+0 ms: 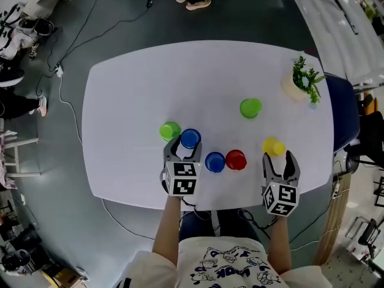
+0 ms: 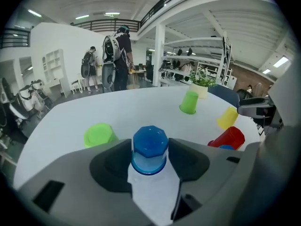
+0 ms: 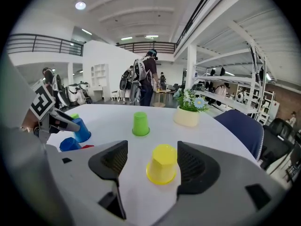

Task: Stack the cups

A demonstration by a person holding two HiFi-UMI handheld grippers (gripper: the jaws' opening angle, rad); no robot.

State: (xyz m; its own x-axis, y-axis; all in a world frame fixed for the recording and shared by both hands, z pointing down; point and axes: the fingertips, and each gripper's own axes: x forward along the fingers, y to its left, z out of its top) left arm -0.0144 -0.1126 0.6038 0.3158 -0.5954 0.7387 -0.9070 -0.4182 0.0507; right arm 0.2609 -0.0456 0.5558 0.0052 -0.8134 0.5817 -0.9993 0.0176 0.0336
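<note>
Standing upside down on the rounded white table [image 1: 132,101] are six plastic cups: two blue, two lime green, one red and one yellow. The left gripper [image 1: 186,141] has its fingers drawn narrow against the sides of the first blue plastic cup [image 2: 150,149], which rests on the tabletop. At 10 o'clock of it, just beside, sits the near lime-green plastic cup [image 1: 170,131]. At 4 o'clock stands the second blue plastic cup [image 1: 215,161], with the single red plastic cup [image 1: 235,159] touching it at 3 o'clock. The far lime-green plastic cup [image 1: 250,108] stands apart at 1 o'clock of the red one. The right gripper [image 3: 152,166] holds its fingers wide around the one yellow plastic cup [image 3: 162,164], with a gap on each side. One cream pot of green leaves [image 1: 300,83] stands at the table's 2 o'clock edge.
</note>
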